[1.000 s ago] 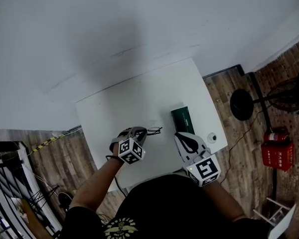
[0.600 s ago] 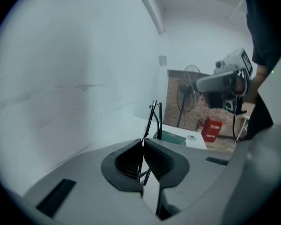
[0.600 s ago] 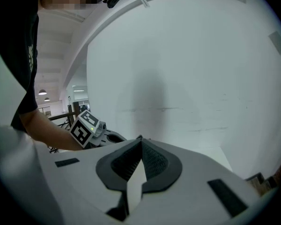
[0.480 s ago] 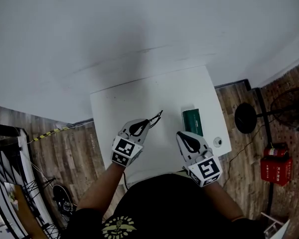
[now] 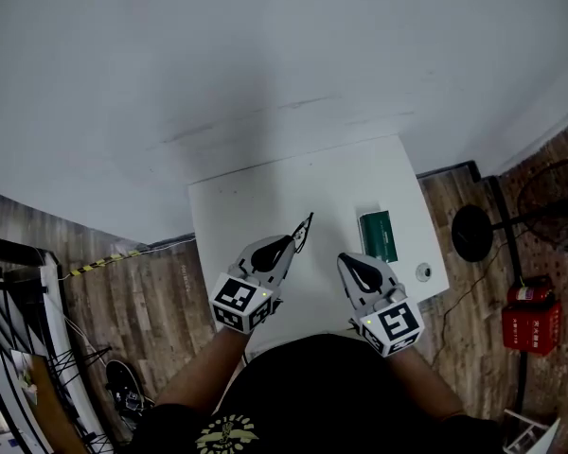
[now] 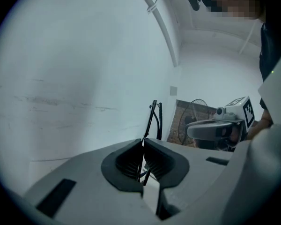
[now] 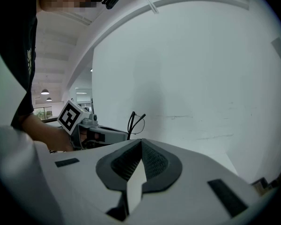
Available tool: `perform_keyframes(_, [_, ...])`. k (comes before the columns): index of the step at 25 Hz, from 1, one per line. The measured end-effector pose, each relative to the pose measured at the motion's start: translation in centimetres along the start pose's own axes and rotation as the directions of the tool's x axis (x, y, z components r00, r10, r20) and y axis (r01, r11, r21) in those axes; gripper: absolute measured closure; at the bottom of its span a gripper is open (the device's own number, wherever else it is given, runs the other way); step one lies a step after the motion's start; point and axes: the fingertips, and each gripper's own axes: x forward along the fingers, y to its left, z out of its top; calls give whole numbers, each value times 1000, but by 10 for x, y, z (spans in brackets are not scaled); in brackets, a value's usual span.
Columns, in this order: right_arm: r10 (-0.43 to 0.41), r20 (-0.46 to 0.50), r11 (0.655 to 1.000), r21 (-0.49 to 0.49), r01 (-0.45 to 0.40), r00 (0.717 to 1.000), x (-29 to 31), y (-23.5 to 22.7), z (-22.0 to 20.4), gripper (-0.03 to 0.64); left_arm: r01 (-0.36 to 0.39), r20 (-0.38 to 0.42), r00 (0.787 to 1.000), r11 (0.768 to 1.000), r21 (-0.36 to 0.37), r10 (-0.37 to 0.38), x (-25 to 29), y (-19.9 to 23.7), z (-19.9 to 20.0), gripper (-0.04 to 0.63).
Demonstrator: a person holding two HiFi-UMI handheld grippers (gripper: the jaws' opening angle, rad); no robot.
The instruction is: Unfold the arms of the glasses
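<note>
Glasses (image 5: 304,228) stand clamped in the left gripper (image 5: 286,246) above the white table (image 5: 256,197). Beside it is the right gripper (image 5: 346,261), jaws together and empty, with a green case (image 5: 379,235) just beyond. The frame is thin and dark.

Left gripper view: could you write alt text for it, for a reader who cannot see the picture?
The left gripper has its jaws shut on thin black glasses, which stick up from the jaws against a white wall. At the right of the view is the right gripper, with a fan behind it.
</note>
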Motion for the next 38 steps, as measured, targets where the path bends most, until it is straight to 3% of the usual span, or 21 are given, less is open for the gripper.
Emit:
perform_keyframes(5, [12,27,1000,5,-12,1000,2,17,8,624,19,41,999,1000,17,-20,-17,-15,22,572])
perform_keyframes(14, [117,78,993,-35,-114,990,6,64,23,624,71,123,990,997,-2,-70,-51,-30,54,572])
perform_keyframes(17, [146,48,988,-49,-144,988,10,75,16,561,87,149,985,996,-22,-83,-58,-35,61,572])
perform_keyframes(32, [135,45,987,-90,-130,990,-11,90,14,560,179,141,974,984,7,-179,-62,-80,48,572])
perform_keyframes(38, [89,64,991,-103,-82,994,-26,82,14,604,177,130,975,984,27,-179,-58,-82,39,572])
